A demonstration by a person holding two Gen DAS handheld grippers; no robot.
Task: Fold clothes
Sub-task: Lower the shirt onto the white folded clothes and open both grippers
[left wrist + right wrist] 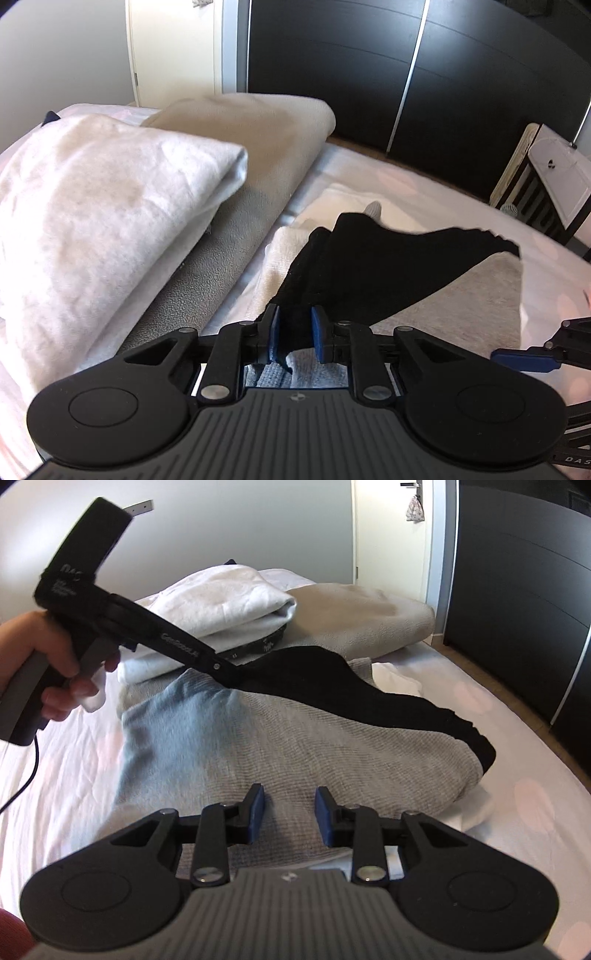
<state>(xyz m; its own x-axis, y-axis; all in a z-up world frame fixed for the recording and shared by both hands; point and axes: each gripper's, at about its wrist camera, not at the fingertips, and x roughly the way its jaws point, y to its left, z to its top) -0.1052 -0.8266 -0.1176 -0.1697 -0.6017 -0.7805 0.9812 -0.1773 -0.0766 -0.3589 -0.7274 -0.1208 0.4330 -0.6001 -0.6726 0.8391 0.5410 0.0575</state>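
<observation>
Currently left gripper (pixel 294 334) pinches black garment (pixel 369 698) by one edge; right gripper (pixel 289 812) gapes empty. Risk: thin bite slips, cloth drops onto grey knit (pixel 295 746).

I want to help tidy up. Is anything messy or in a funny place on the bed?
Only the black garment looks odd: the left gripper pinches one end, so it hangs stretched above the grey waffle cloth instead of lying flat. The right gripper is open and empty.

A home bedroom: a bed (pixel 436 686) with a white sheet carries folded laundry (pixel 236 598). Beyond the bed's far edge stand a dark sliding-door wardrobe (pixel 369 66) and a cream door (pixel 173 48); wooden flooring (pixel 354 146) lies between them.
</observation>
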